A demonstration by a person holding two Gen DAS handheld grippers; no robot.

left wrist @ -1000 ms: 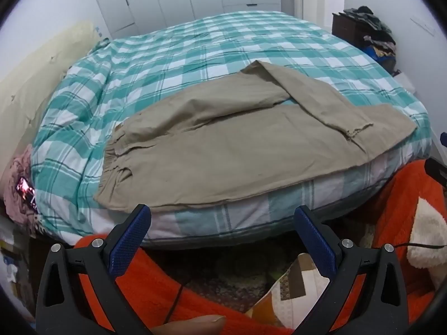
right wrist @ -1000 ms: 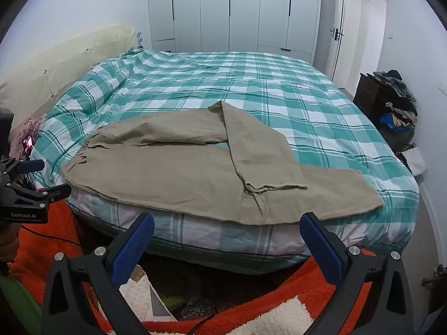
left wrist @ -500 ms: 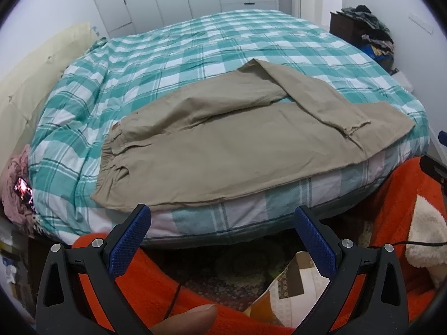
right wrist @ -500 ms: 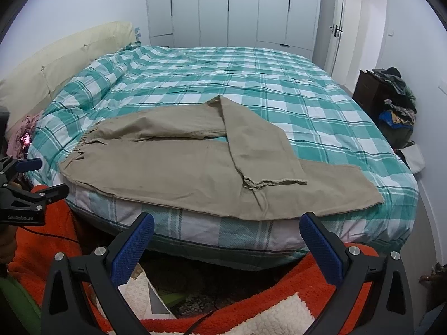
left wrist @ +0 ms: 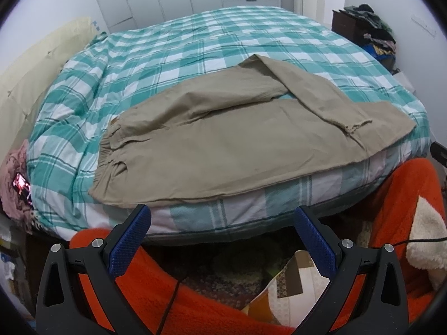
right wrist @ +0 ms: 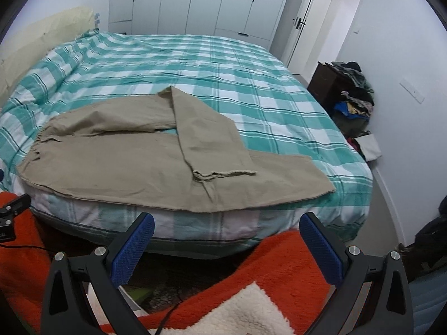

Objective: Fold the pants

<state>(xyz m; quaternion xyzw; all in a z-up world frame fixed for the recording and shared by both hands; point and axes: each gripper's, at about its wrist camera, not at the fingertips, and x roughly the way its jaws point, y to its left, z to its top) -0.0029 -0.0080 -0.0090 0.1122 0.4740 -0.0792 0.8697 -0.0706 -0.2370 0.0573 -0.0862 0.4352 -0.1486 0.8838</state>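
Lying along the bed's [left wrist: 195, 55] near edge, the pants [left wrist: 237, 150] run waistband-left to hems-right, ahead of both spread, empty grippers: left gripper [left wrist: 222, 240] nearer the waistband, right gripper [right wrist: 227, 241] nearer the hems.

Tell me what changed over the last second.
Little: both cameras drifted slightly, so the bed sits a bit differently in view. Nothing was gripped or released. The pants lie as before, one leg folded across the other, and both left tongs and right tongs stay open short of the bed.
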